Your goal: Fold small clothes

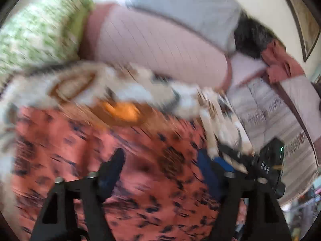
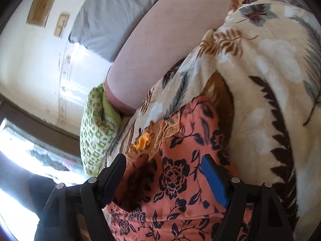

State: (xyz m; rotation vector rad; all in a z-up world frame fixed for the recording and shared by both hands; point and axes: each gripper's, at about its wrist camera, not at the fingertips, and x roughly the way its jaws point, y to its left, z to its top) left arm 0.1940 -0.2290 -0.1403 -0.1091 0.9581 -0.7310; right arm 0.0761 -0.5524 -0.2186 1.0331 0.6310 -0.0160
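Lying on the bed is the small thing to fold, a pink cloth with dark flowers (image 2: 176,176), spread over a cream blanket with leaves (image 2: 260,92). It has a gold lacy edge and an orange patch (image 2: 143,140) at its far end, maybe the neck.

The right gripper (image 2: 164,168) hangs just above the cloth with its fingers wide apart and nothing between them. One black finger (image 2: 114,172) and one blue finger (image 2: 214,180) sit on each side of a big flower, so I think it is getting ready to pinch the cloth there.

The left gripper (image 1: 160,166) is spread open too and holds nothing. Its picture is very blurry, so I cannot tell if it touches the cloth.

A pink pillow (image 2: 170,46), a grey pillow (image 2: 112,18) and a green spotted one (image 2: 96,128) sit past the blanket, out of the way. The soft blanket may bunch up under the cloth
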